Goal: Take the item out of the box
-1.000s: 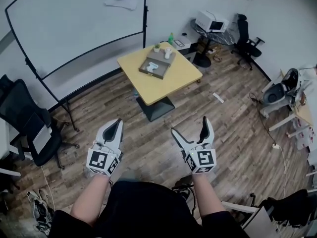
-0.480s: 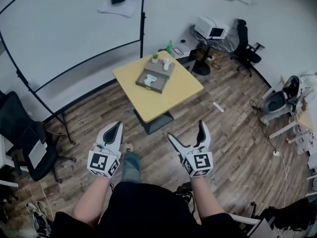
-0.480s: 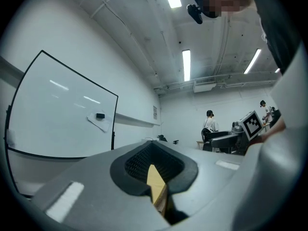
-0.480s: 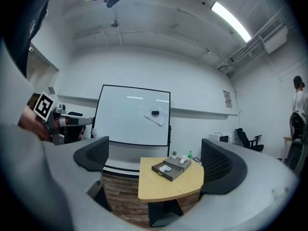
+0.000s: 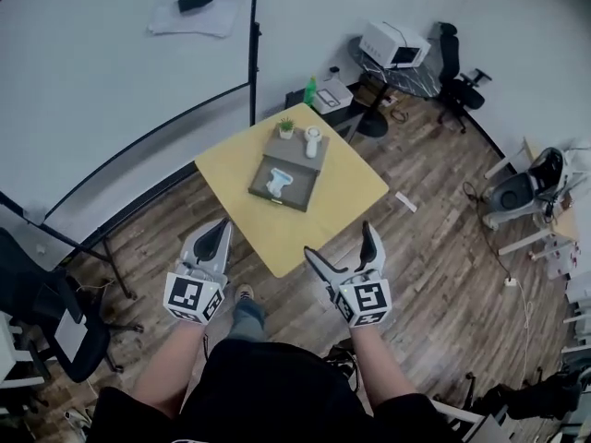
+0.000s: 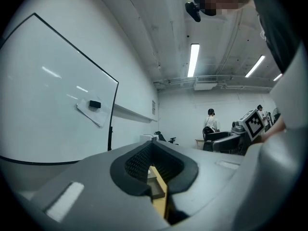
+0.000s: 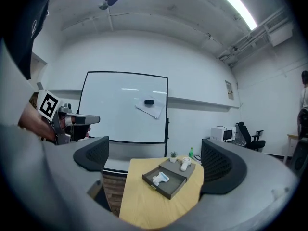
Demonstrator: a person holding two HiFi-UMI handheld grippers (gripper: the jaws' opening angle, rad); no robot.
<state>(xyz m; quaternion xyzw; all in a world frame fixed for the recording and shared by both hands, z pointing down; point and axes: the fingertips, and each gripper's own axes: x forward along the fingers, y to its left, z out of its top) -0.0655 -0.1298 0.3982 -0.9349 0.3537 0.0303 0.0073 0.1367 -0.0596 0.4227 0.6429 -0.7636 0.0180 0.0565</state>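
Note:
A grey box lies open on the yellow table, and a white and blue item rests inside it. In the right gripper view the box and item show between the wide-apart jaws. My left gripper hovers at the table's near corner, short of the box, with its jaws closed together. My right gripper is open and empty over the table's near edge. In the left gripper view, my left gripper shows only a sliver of table between its pads.
A small plant and a white device sit on the box's far part. A whiteboard stands behind the table. Office chairs are at the left and one at the far right, by a printer table.
The table and box have come closer and lower in the head view as the person walks toward them. Both grippers keep their pose, left shut and right open.

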